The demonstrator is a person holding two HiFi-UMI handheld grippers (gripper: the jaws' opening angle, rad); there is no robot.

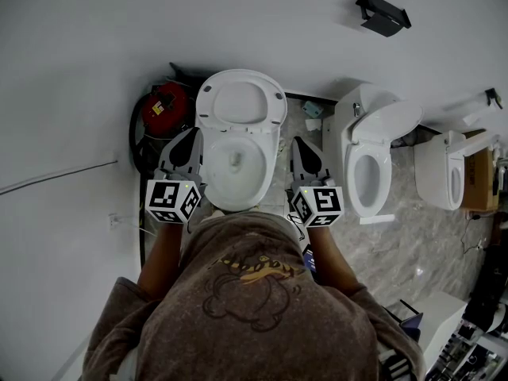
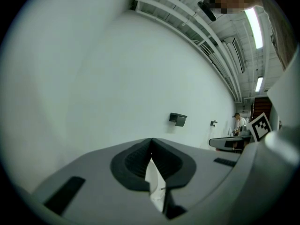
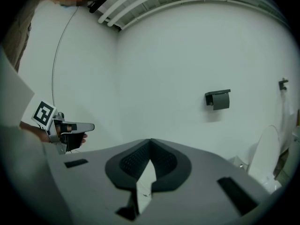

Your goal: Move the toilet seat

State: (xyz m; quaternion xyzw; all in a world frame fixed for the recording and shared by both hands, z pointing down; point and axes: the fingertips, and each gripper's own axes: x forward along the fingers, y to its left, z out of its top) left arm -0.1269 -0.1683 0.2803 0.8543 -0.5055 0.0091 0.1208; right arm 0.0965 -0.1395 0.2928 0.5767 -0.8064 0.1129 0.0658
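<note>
Grey-veined floor: pale marbled tiles (image 1: pixel 413 244) run along the foot of a plain white wall (image 1: pixel 79 70).
Room: three white toilets stand in a row against that wall.
Toilet seat: the toilet seat (image 1: pixel 240 101) on the nearest toilet is raised and leans back toward the wall, above the open bowl (image 1: pixel 236 165).
Left gripper: the left gripper (image 1: pixel 192 135) sits close beside the bowl's left rim and points at the wall. Its fingers are pressed together with nothing held. Whether it touches the rim, I cannot tell.
Right gripper: the right gripper (image 1: pixel 298 141) is just off the bowl's right side, fingers likewise closed and empty.
Around: a red canister (image 1: pixel 167 105) with a black hose is wedged between the nearest toilet and the wall. To the right are the second toilet (image 1: pixel 373 165), lid up, then the third toilet (image 1: pixel 444 173) and a cardboard box (image 1: pixel 482 179). A black paper holder (image 1: pixel 383 13) is mounted on the wall.
In the way: the person's brown top (image 1: pixel 254 308) covers the bowl's near edge. A thin cable (image 1: pixel 55 179) runs along the wall at the left.
</note>
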